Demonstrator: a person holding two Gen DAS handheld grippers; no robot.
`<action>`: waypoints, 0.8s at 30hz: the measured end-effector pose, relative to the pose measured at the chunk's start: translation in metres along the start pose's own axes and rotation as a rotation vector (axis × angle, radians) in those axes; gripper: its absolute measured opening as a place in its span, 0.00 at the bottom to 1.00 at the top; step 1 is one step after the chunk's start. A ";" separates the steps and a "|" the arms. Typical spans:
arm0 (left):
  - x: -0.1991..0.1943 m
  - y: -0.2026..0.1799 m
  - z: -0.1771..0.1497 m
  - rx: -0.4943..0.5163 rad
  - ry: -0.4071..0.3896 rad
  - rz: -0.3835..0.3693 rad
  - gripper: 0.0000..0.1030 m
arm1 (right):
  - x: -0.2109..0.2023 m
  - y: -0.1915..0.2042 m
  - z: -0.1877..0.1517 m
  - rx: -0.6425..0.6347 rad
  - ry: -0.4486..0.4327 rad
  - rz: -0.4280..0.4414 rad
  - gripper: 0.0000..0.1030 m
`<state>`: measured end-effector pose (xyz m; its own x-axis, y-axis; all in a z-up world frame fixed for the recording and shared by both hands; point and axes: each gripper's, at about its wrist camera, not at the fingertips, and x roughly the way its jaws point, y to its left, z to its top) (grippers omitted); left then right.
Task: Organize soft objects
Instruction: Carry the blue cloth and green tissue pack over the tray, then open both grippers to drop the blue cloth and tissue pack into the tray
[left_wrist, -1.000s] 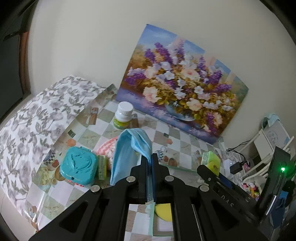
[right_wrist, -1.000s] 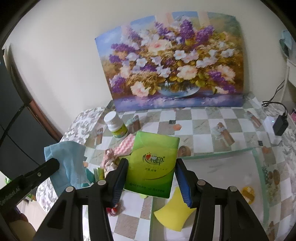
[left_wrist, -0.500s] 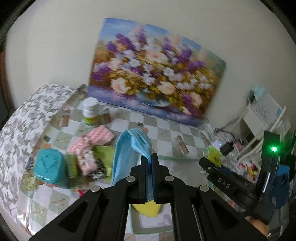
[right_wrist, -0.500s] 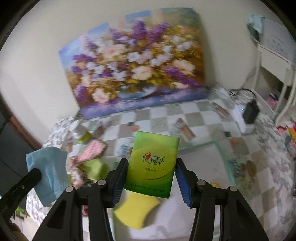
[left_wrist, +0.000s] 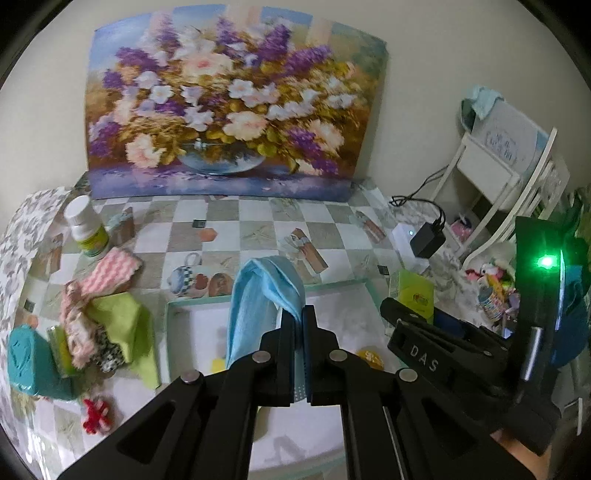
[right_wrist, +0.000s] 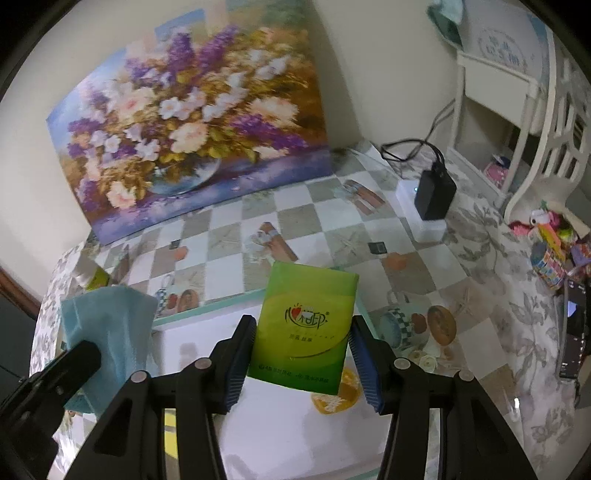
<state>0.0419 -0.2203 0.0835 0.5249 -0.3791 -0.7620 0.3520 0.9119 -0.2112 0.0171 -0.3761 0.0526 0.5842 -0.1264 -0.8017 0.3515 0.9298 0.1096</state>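
Observation:
My left gripper (left_wrist: 298, 317) is shut on a light blue cloth (left_wrist: 258, 302) that hangs over a white tray (left_wrist: 184, 305) with a teal rim. My right gripper (right_wrist: 303, 332) is shut on a green tissue pack (right_wrist: 304, 328) and holds it above the same tray (right_wrist: 207, 308). The blue cloth (right_wrist: 110, 325) also shows at the left of the right wrist view, and the tissue pack (left_wrist: 415, 291) at the right of the left wrist view. A yellow sponge (left_wrist: 218, 364) lies in the tray.
Left of the tray lie a pile of cloths: pink striped (left_wrist: 110, 269), green (left_wrist: 125, 314), patterned (left_wrist: 79, 343). A teal box (left_wrist: 26, 362), a white bottle (left_wrist: 85, 229), a flower painting (left_wrist: 229, 110), a black charger (right_wrist: 434, 192) and white chairs (right_wrist: 517, 110) are around.
Both grippers have swung to the right with their loads, from over the cloth pile to over the white tray. Both grips are unchanged.

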 end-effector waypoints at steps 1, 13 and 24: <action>0.007 -0.002 0.001 0.002 0.008 -0.001 0.03 | 0.005 -0.003 0.000 0.006 0.007 0.001 0.53; 0.075 0.002 -0.008 -0.031 0.134 0.011 0.03 | 0.059 -0.009 -0.009 0.000 0.116 0.004 0.55; 0.065 0.027 -0.002 -0.123 0.170 0.050 0.72 | 0.058 -0.014 -0.010 0.031 0.157 -0.033 0.71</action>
<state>0.0835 -0.2202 0.0267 0.3974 -0.3108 -0.8634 0.2265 0.9450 -0.2359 0.0389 -0.3931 -0.0009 0.4511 -0.0989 -0.8870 0.3928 0.9144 0.0978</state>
